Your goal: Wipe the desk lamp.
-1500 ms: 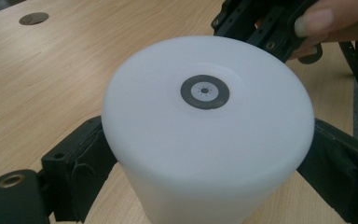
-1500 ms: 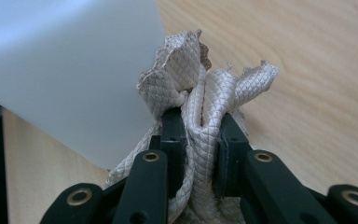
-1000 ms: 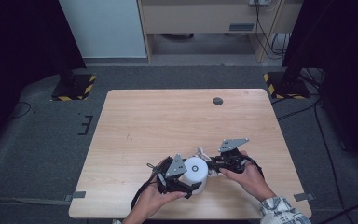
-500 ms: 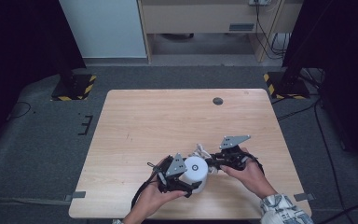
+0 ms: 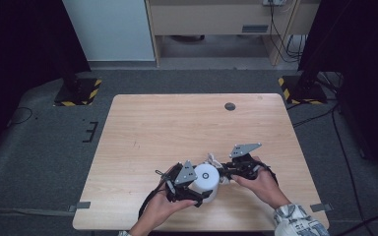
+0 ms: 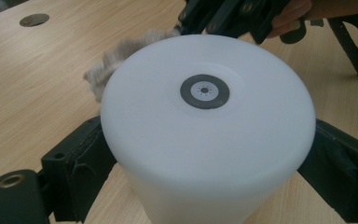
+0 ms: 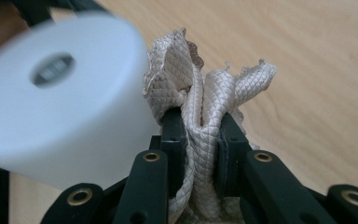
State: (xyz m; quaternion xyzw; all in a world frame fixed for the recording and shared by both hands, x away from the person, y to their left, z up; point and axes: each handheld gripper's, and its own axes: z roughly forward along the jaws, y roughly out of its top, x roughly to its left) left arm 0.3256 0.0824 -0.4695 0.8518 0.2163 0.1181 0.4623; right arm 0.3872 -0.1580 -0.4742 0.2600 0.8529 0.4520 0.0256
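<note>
Two hand-held grippers meet at the near edge of the bench. The left hand-held gripper clamps a white cup from both sides. The right hand-held gripper pinches a beige cloth touching the cup's right side.

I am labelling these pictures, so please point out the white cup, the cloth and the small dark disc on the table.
white cup (image 6: 205, 140), left gripper view, on its flat upturned bottom.
cloth (image 7: 205, 116), right gripper view, on the bunched fold above the claw.
dark disc (image 5: 230, 106), high view, on its centre.
</note>
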